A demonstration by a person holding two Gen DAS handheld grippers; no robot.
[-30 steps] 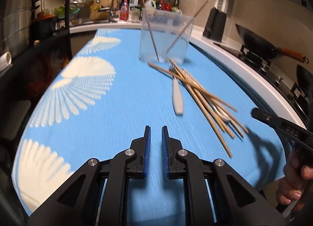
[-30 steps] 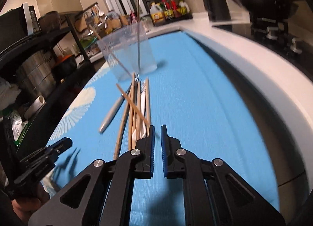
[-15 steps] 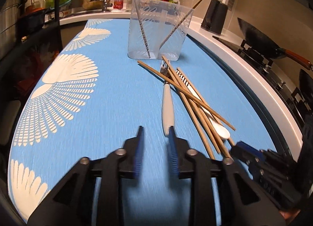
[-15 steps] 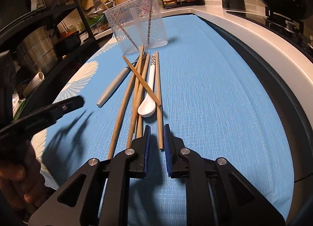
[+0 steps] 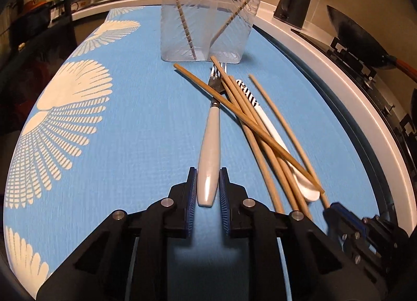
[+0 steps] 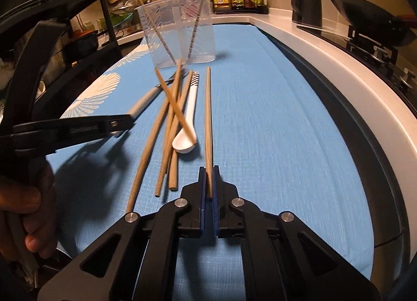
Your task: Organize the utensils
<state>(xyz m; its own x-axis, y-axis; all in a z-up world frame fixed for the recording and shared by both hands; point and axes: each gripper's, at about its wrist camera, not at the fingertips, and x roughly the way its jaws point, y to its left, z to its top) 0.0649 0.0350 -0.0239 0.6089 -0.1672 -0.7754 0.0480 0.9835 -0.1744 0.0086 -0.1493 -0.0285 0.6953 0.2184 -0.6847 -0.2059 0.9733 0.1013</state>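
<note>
Two grabs are under way at once, so the step in hand looks like picking utensils off the blue mat [image 5: 135, 124] to drop them into the clear plastic tub [image 5: 208, 14] at its far end.

From the left wrist, the left gripper [image 5: 207, 189] has the pale handle of the fork [image 5: 209, 150] between its blue pads, and the jaws are closing on it; a thin gap shows on either side, so the pads do not seem to press yet. The fork lies flat, prongs toward the tub, with one chopstick [image 5: 247, 124] crossing its neck. The next move probably calls for finishing the squeeze, then sliding or lifting the fork free without dragging that stick along. The tub already holds two sticks leaning in opposite directions, one patterned, one plain. A white spoon [image 5: 271, 129] lies under the pile of chopsticks.

From the right wrist, the right gripper [image 6: 209, 181] is pressed together on the near end of a single chopstick [image 6: 208, 118], which lies apart from the pile [image 6: 169, 129], just right of the spoon [image 6: 186, 124]. Its far tip points toward the tub [image 6: 179, 27]. Lifting it should be easy; it will need tipping upright to clear the rim. The left gripper [image 6: 120, 125] shows from the side over the fork's handle, a hand [image 6: 23, 212] behind it
</note>
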